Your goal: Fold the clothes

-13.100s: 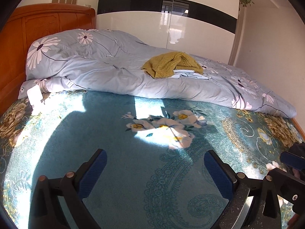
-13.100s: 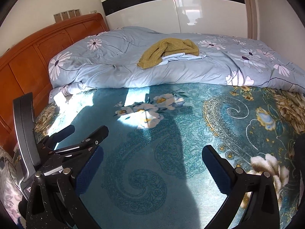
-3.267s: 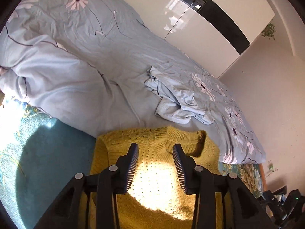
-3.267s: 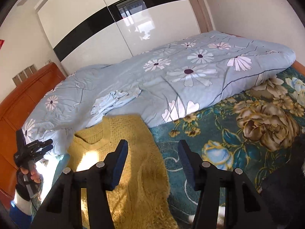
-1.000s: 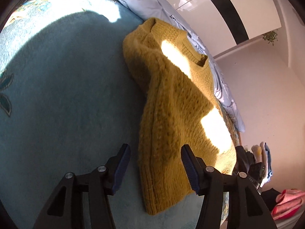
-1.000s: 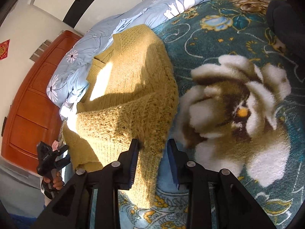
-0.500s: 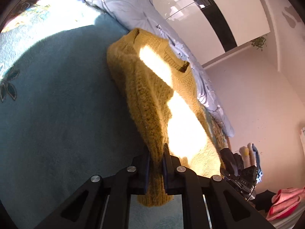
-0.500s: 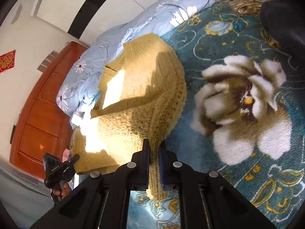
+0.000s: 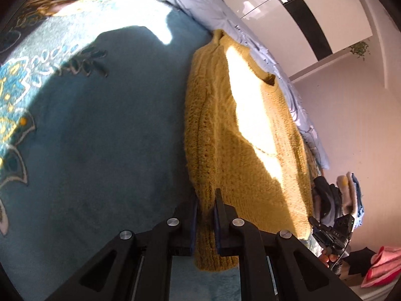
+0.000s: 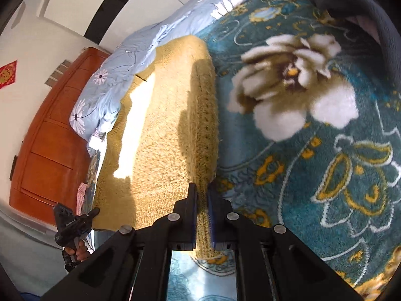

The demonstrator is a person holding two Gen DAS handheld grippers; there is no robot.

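Note:
A mustard-yellow knit sweater (image 9: 240,135) lies stretched out on the teal floral bed cover (image 9: 87,138), its neck towards the blue duvet. My left gripper (image 9: 206,198) is shut on the sweater's left sleeve edge near the hem. In the right wrist view the same sweater (image 10: 160,138) runs away from me. My right gripper (image 10: 201,190) is shut on the sweater's right sleeve edge. Each gripper also shows at the far side of the other's view: the right gripper (image 9: 333,228) and the left gripper (image 10: 72,223).
A light-blue flowered duvet (image 10: 155,40) lies bunched along the far side of the bed. A wooden headboard (image 10: 50,135) stands at one end. White wardrobe doors (image 9: 300,17) are behind. Folded clothes (image 9: 351,190) and a pink item (image 9: 381,263) lie beyond the bed edge.
Both grippers closed on the sweater's sleeve edges within the last second. Since then they have pulled the sweater straighter and flatter along the bed cover.

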